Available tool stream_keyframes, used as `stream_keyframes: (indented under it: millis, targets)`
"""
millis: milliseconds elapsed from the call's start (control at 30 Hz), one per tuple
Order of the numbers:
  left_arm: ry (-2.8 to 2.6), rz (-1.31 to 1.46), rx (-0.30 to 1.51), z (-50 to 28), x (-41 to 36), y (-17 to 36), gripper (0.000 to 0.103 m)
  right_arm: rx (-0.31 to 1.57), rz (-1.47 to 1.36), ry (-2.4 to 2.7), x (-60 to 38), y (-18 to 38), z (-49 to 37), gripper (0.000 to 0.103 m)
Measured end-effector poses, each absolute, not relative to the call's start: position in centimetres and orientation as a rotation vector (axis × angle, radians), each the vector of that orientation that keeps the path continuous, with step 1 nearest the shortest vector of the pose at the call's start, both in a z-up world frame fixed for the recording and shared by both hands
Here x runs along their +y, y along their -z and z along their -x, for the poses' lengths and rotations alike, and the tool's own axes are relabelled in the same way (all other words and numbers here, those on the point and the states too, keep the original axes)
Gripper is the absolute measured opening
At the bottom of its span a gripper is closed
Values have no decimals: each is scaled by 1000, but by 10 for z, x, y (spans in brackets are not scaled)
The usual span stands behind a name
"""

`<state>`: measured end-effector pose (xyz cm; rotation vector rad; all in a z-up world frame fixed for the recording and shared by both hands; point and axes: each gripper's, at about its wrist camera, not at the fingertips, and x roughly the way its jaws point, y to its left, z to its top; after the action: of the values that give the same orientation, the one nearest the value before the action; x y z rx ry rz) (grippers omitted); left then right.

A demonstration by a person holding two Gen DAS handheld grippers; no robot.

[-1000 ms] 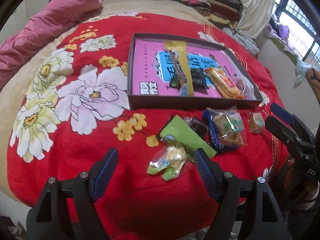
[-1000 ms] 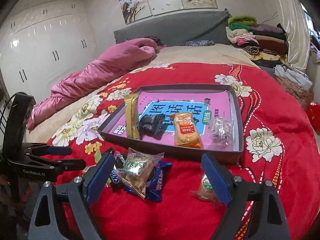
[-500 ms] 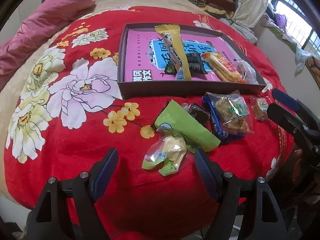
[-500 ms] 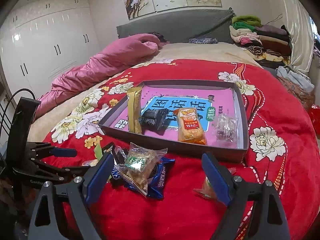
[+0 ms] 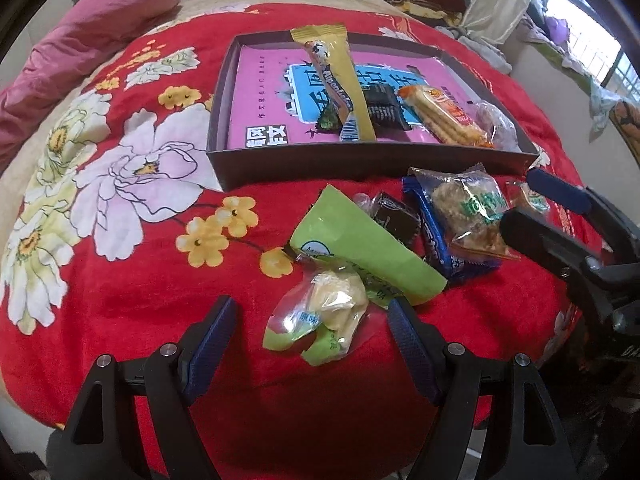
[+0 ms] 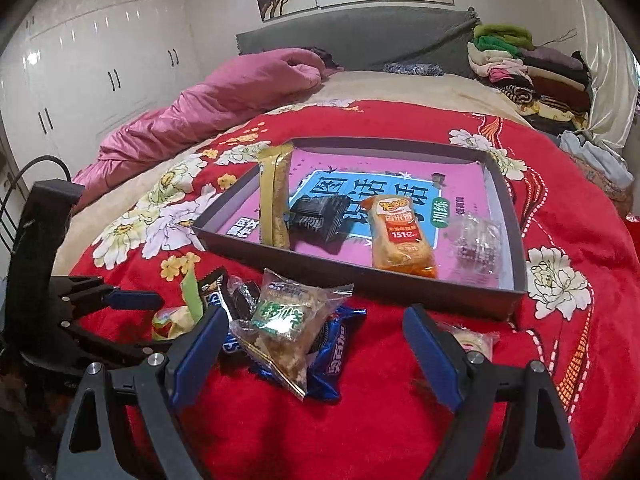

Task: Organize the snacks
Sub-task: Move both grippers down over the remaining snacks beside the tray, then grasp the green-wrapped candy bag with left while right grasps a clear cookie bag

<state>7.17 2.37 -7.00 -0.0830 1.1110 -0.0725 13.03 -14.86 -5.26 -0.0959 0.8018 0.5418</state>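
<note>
Loose snacks lie on the red blanket in front of a dark shallow box (image 5: 372, 162) (image 6: 360, 276). Between the open fingers of my left gripper (image 5: 310, 340) (image 6: 136, 320) sits a clear packet with a yellow snack (image 5: 324, 312), untouched, partly on a green packet (image 5: 360, 248). My right gripper (image 6: 316, 356) (image 5: 532, 212) is open over a clear packet of brown snack (image 6: 284, 324) (image 5: 468, 216) on a blue cookie packet (image 6: 332, 348). A small packet (image 6: 472, 340) lies by its right finger. The box holds a gold bar (image 6: 274, 200), a black packet (image 6: 320, 212), an orange cracker pack (image 6: 400, 236) and a clear wrapped sweet (image 6: 476, 240).
A dark chocolate square (image 5: 396, 216) lies between the green and blue packets. A pink quilt (image 6: 224, 104) is bunched at the bed's far left and folded clothes (image 6: 528, 68) are stacked at the far right. The bed edge drops off just below both grippers.
Both grippers have come down closer to the loose snacks. The yellow-snack packet now sits between the left fingers. Neither gripper's opening has changed.
</note>
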Motion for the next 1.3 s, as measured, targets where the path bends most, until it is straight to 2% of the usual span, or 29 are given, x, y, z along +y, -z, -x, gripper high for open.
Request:
stream_keyframes:
  millis: [100,167,333,467,600,700,1033,1300]
  targets:
    - [77,110,1104,-74,26,71,79,811,100,-546,-143,58,-134,89]
    - [82,124,1099,-75,28,72,73,812,111,-556,-139,61,-135,89]
    - [86,142,1100,-77,32,74,68,821,153,-580,-126,70,-136,75]
    - [97,148,1097,-79,31,74,62,817,195,-575,-120,75,-135,61]
    - [110,150,1095,-79,28,75,58,821,212,-553,-121,79,-138,50]
    - [122,172,1091,-80,28,76,51,830,178,-555,-128,79,-143,46]
    - [163,251,1075,-78,31,78,35,822,100,-573,-149,67,-143,45]
    - [160,292,1061,-70,42,69,34,801,82,-569,-158,59,-141,45]
